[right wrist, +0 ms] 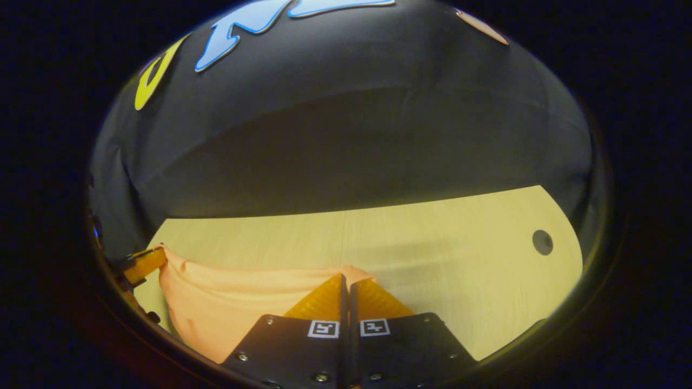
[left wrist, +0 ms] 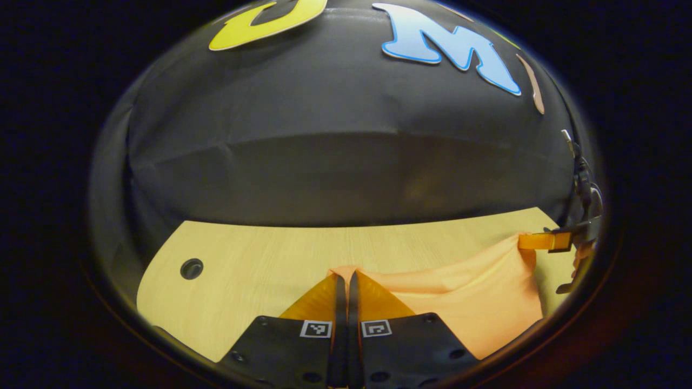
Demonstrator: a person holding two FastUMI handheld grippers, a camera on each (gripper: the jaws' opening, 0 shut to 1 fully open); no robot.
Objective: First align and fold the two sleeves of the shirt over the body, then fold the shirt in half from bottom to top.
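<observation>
Orange shirt (left wrist: 476,302) is hanging stretched above the light wooden table (left wrist: 243,254), sagging in the middle, one edge pinched at each end; in the right gripper view the shirt (right wrist: 227,302) is drooping leftward in soft folds.

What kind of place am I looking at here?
Probably a recording booth, not a home: a bare wooden table with a cable hole, black cloth wall behind, and an orange shirt held by two grippers.

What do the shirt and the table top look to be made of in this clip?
The shirt looks like a thin, soft, matte fabric: it sags in a smooth curve between the left gripper and the right gripper. The table looks like pale wood or wood-look laminate with fine straight grain lines and a low sheen; which of the two cannot be told.
</observation>
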